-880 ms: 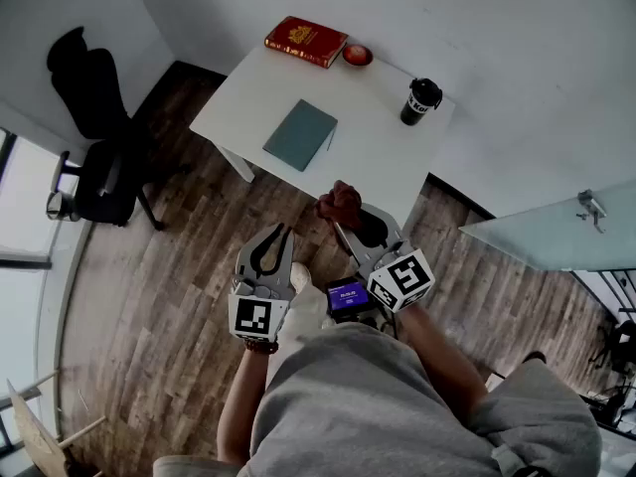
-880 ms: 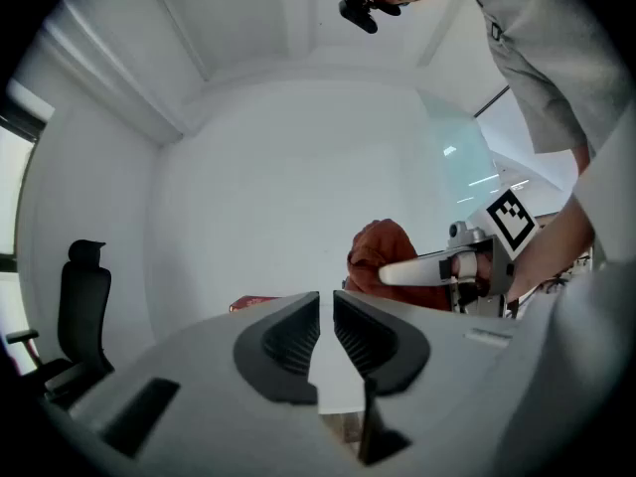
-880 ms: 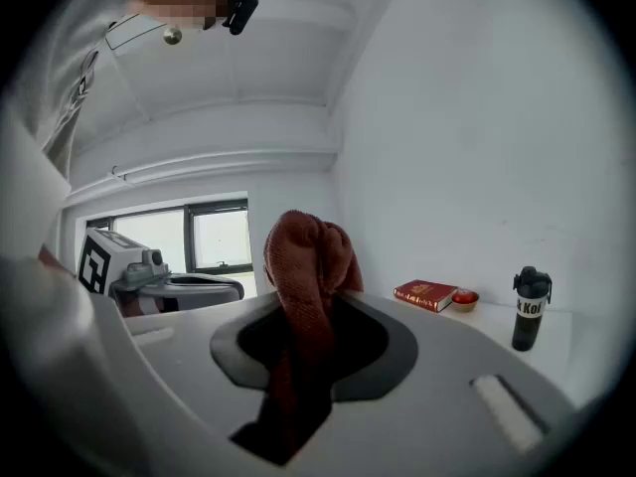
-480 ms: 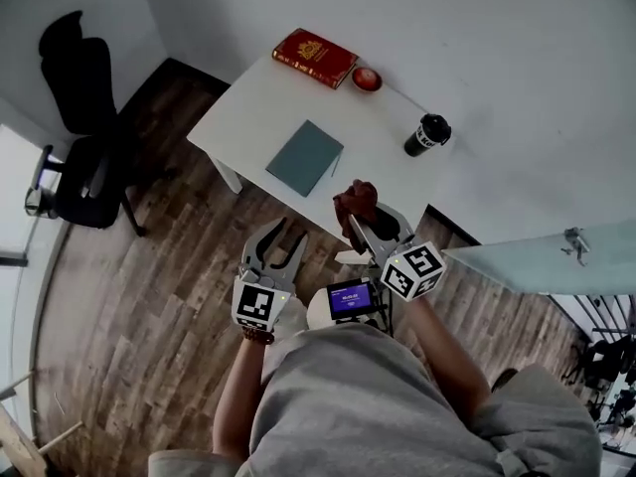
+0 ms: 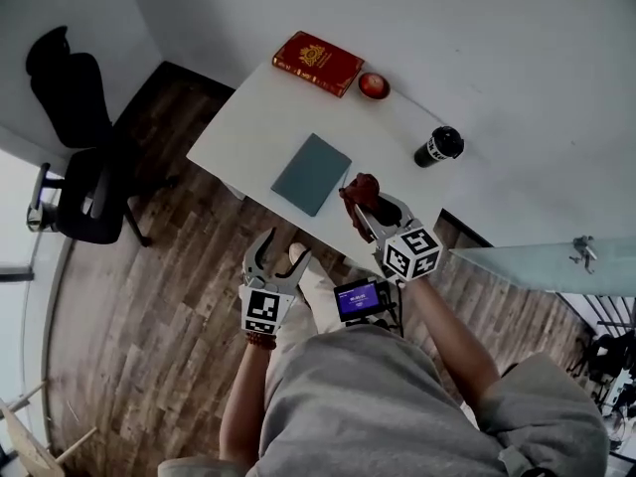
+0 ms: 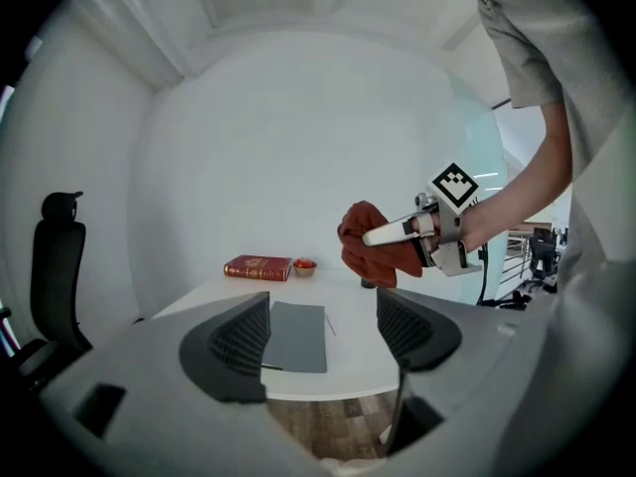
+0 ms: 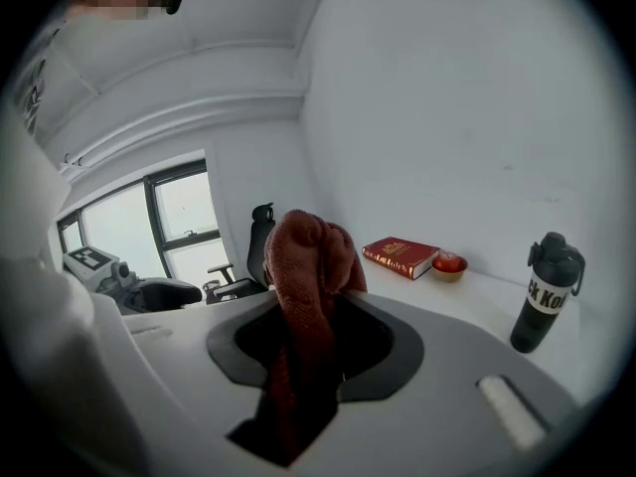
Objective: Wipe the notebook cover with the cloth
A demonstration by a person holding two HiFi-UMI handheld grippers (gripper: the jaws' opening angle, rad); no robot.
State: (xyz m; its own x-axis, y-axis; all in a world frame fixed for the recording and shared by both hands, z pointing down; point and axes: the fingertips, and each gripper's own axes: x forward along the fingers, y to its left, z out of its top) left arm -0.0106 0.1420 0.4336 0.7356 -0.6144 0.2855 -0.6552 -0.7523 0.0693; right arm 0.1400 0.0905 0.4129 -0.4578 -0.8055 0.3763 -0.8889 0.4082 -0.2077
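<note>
1. The right tool [image 5: 366, 209] is clamped on a dark red cloth [image 5: 360, 189]; in the right gripper view the cloth is bunched above the jaws and hangs down between them.
2. The cloth is held in the air over the near edge of the white worktop [image 5: 248, 117], just to the right of the notebook [image 5: 311, 174] and not touching it.
3. The notebook, grey-green and closed, lies flat on the worktop near its front edge.
4. The left tool [image 5: 285, 246] is held lower, over the wooden floor [image 5: 149, 296] short of the worktop's edge; its jaws stand apart with nothing between them, and the notebook is seen beyond the gap in the left gripper view.
5. A red book [image 5: 318, 63] and a small red bowl [image 5: 374, 85] are set at the far edge by the wall, and a black bottle [image 5: 438, 146] stands to the right.
6. A black office chair [image 5: 75, 157] stands on the floor to the left, well apart from the worktop.
</note>
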